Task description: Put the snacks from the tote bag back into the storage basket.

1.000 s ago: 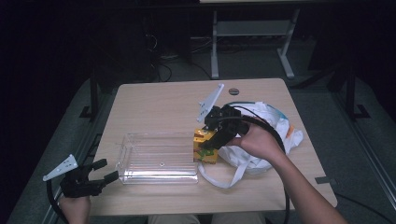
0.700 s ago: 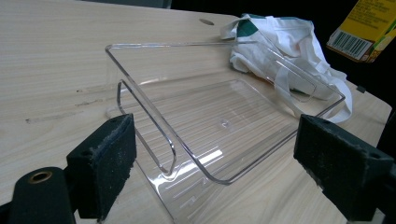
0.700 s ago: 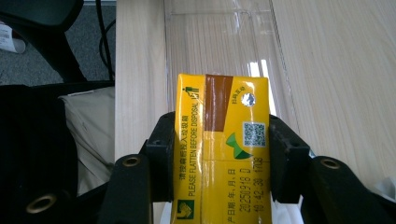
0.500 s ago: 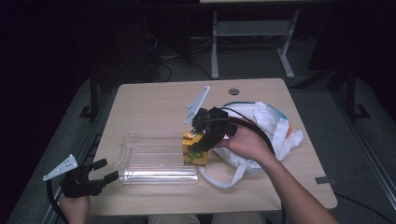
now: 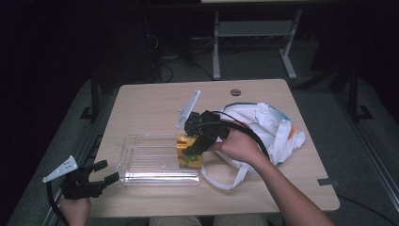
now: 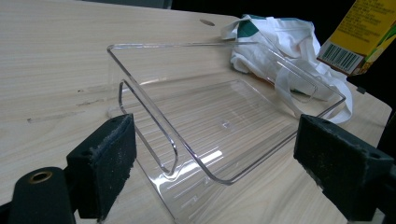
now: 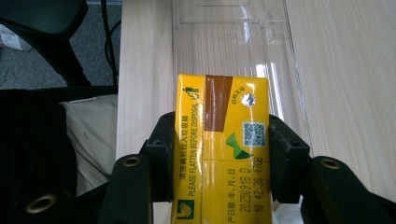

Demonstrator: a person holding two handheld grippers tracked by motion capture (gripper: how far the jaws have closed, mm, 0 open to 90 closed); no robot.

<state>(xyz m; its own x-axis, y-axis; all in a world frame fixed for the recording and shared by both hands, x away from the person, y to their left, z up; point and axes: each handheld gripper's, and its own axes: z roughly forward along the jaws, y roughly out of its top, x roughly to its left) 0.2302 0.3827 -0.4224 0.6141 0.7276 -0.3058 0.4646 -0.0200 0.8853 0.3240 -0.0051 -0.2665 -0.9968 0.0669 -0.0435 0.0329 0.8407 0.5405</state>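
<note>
While the right gripper point(image 5: 192, 149) clamps its jaws on both sides of a yellow drink carton point(image 7: 220, 149), the carton hangs over the right end of a clear plastic tray point(image 5: 157, 162) — that tray lies near the tabletop's point(image 5: 150, 101) front edge, left of the middle. Beside the carton, toward the right edge, slumps a white cloth bag point(image 5: 266, 127). At the front left corner the left gripper point(image 5: 104, 172) holds nothing — its jaws stand wide, facing the tray's near end

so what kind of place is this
Probably a lab or office workroom set up for recording: a small wooden table on grey carpet, a metal desk frame behind, and cables on the floor.
</note>
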